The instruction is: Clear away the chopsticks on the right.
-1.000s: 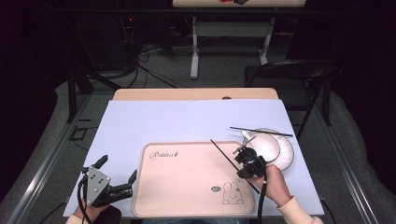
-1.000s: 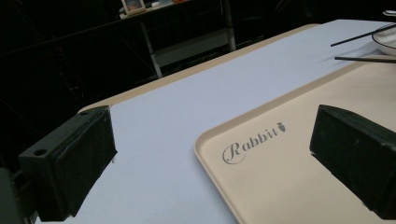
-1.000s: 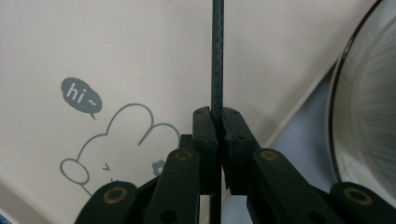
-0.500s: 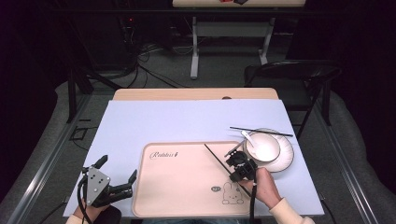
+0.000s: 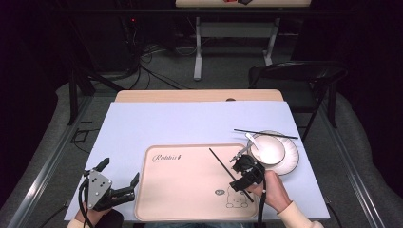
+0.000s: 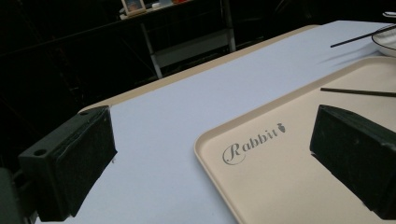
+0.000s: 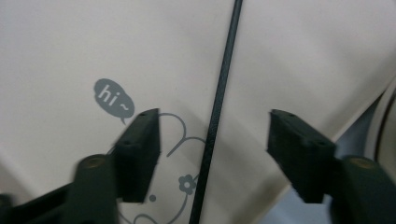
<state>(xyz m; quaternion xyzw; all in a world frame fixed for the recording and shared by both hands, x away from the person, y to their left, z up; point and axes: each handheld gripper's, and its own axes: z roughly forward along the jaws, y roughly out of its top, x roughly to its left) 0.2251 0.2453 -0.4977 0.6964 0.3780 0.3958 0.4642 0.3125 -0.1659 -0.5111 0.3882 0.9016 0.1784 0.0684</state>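
Hovering over the near right part of the beige tray (image 5: 190, 190), the right gripper (image 7: 215, 140) stood with its jaws wide apart and clamped nothing. A black chopstick (image 7: 219, 107) lay flat on the tray, running between those jaws without visibly touching either, beside the printed rabbit. The left gripper (image 6: 210, 163) was likewise spread wide and empty, low at the tray's near left corner. A second chopstick (image 5: 265, 133) rested across the white bowl (image 5: 268, 149) and plate (image 5: 291, 159) near the table's right edge. The tray sat on a pale blue mat (image 5: 190, 123); the surrounding room was dark.
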